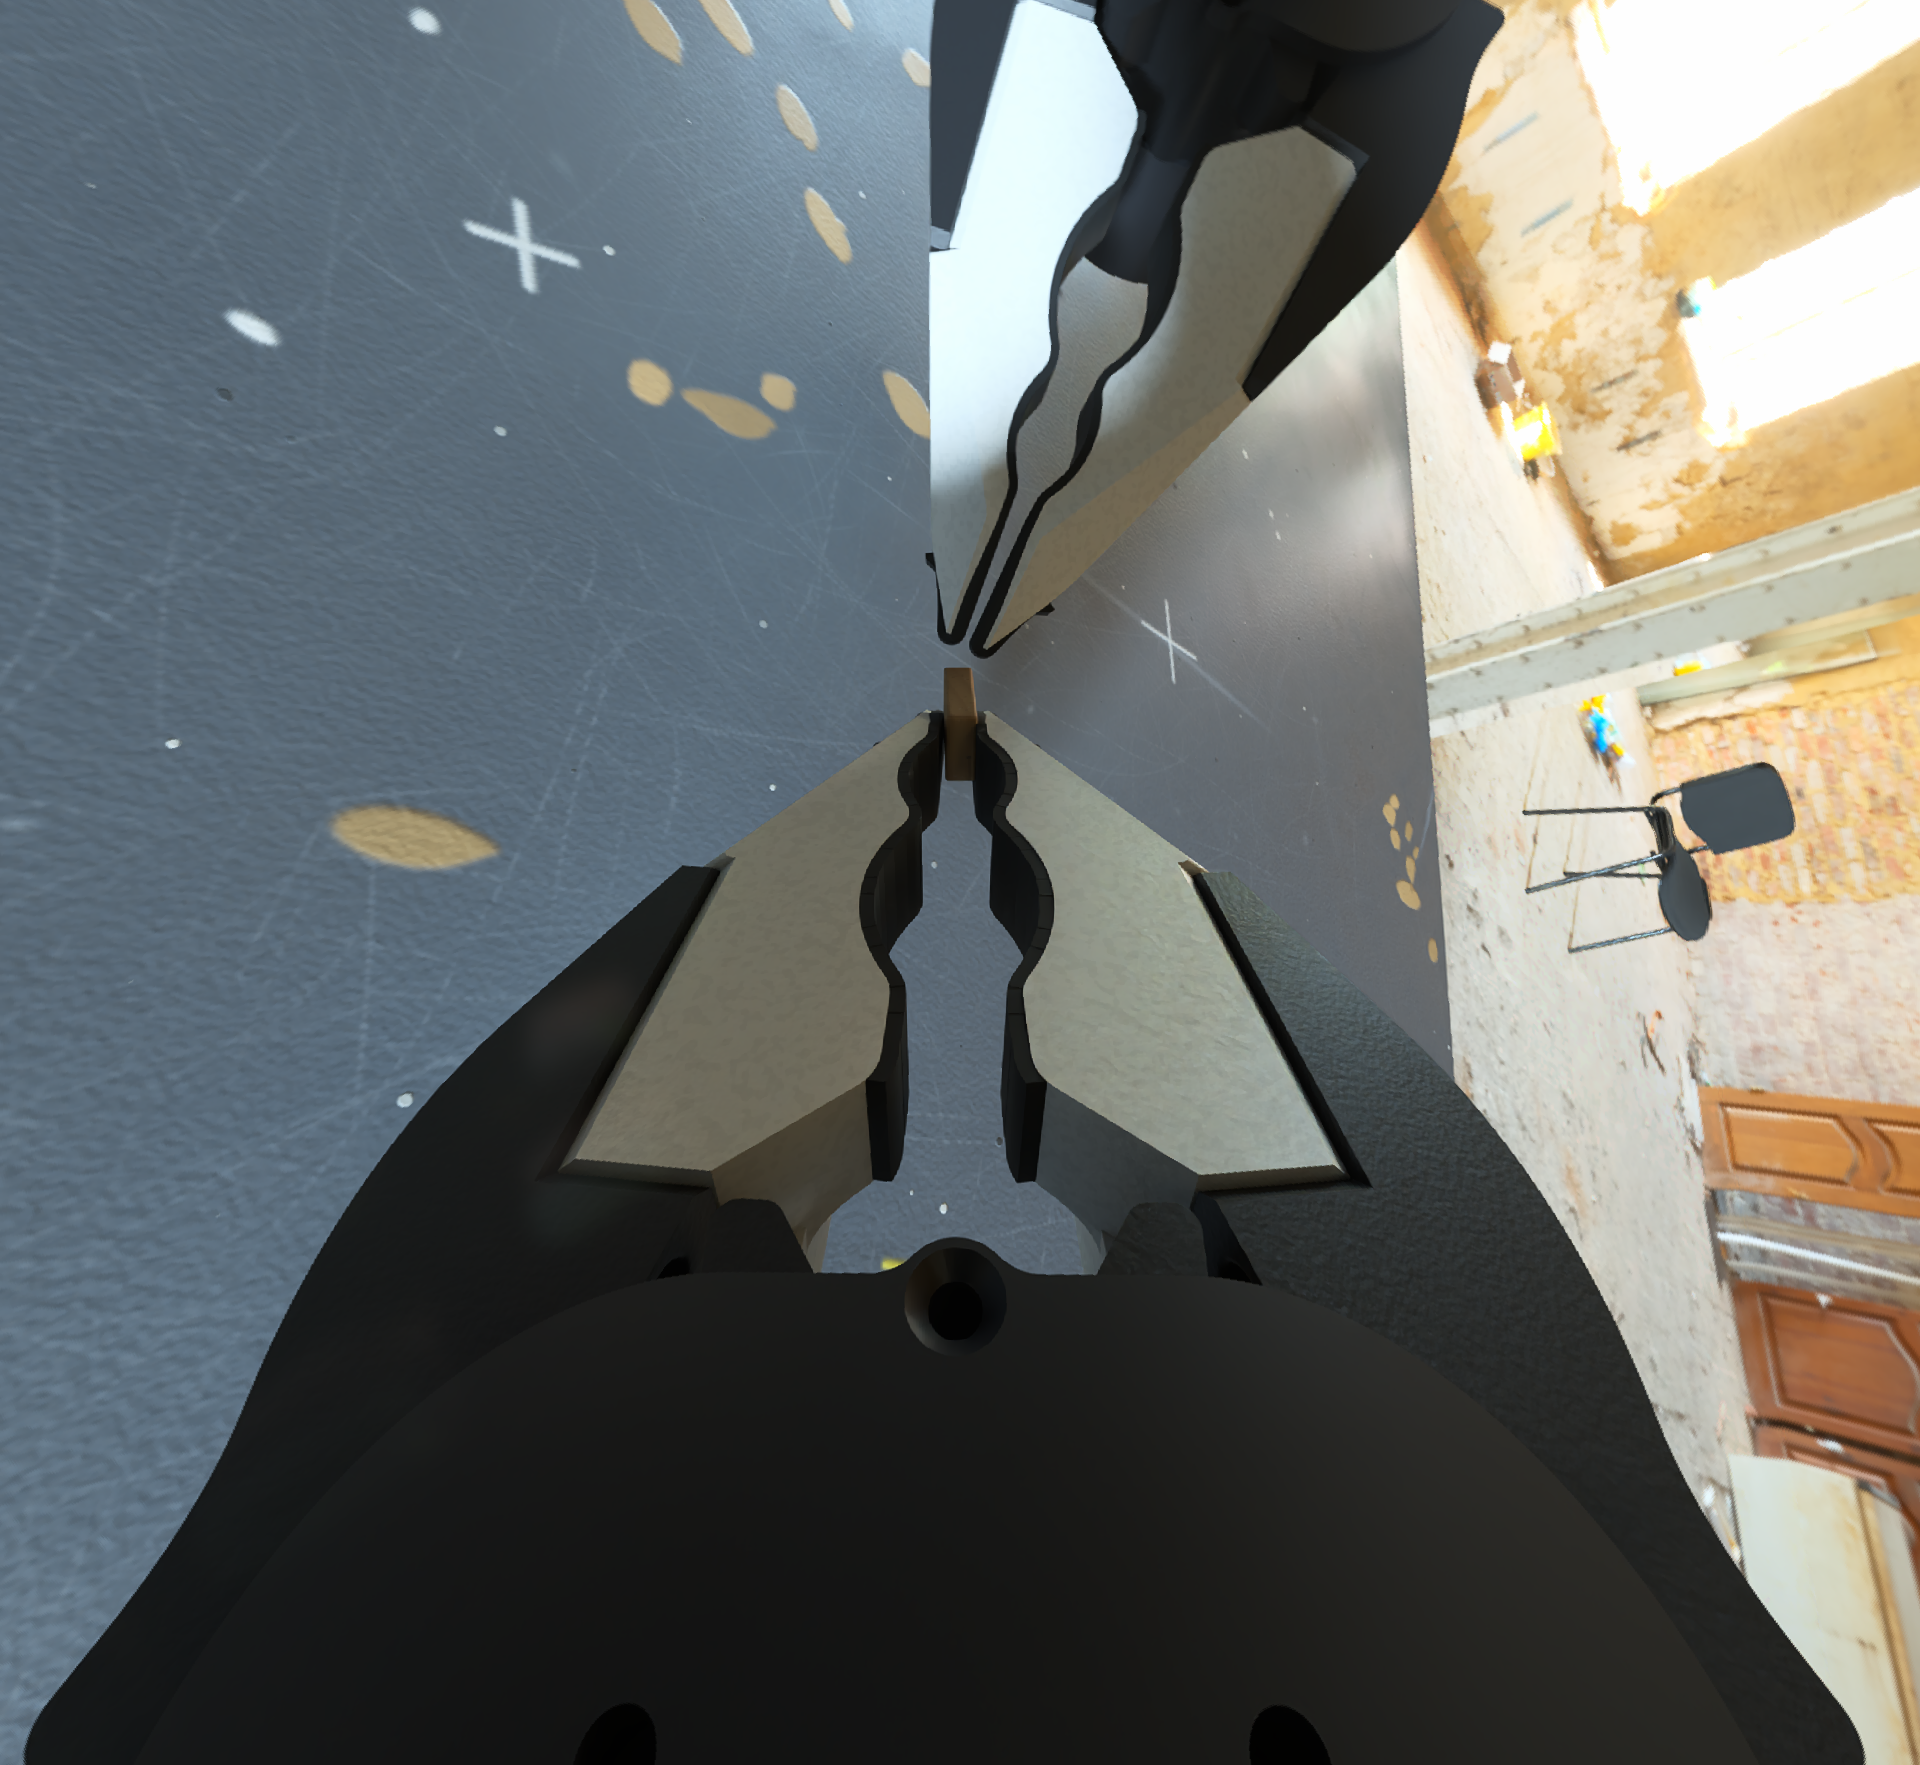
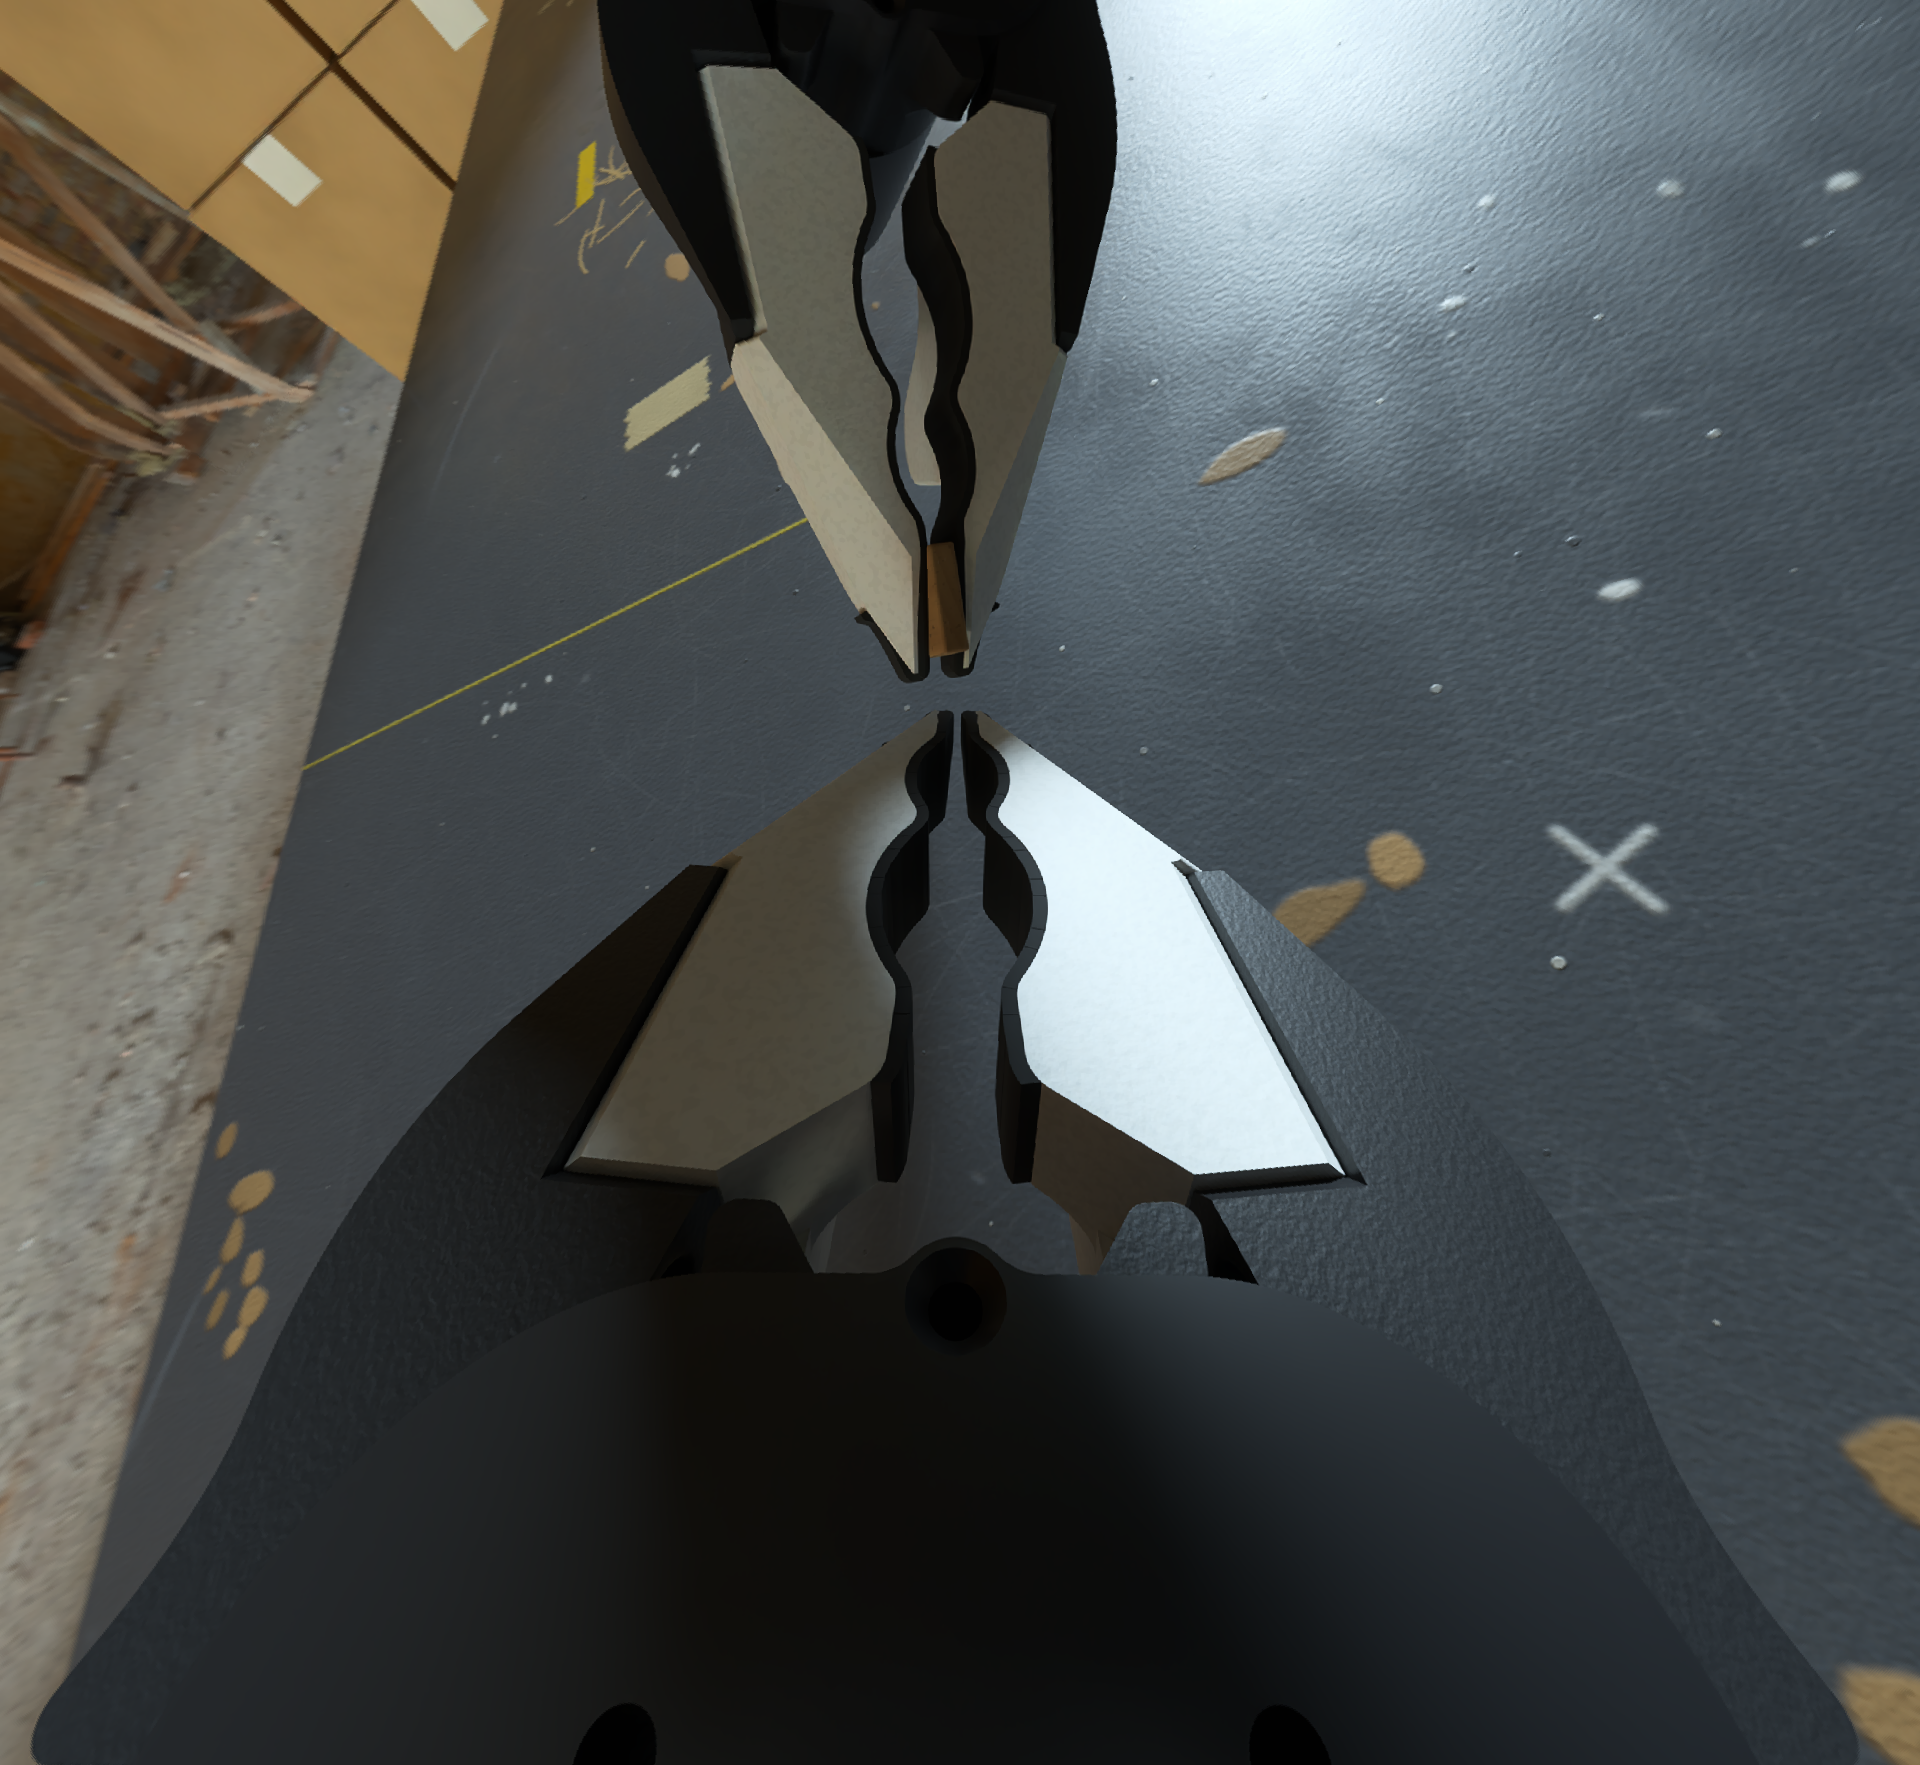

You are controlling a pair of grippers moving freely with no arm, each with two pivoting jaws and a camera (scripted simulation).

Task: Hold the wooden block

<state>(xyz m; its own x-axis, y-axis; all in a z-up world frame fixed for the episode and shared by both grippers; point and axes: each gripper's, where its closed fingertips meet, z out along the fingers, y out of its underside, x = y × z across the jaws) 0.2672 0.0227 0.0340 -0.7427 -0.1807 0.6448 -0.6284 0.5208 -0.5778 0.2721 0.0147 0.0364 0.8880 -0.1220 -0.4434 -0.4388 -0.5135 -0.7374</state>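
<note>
Dark gray table [image 1: 312, 572] with tan spots spreads out under us. Our left gripper [image 1: 957, 728] squeezes the small wooden block [image 1: 957, 723] tight between its tips. Our right gripper [image 2: 956, 728] is pinched closed on nothing, tip to tip with the left one.

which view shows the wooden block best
The left wrist view: the wooden block sits pinched at the left gripper fingers, one end sticking out. The right wrist view shows it farther off, mostly flanked by those fingers.
</note>
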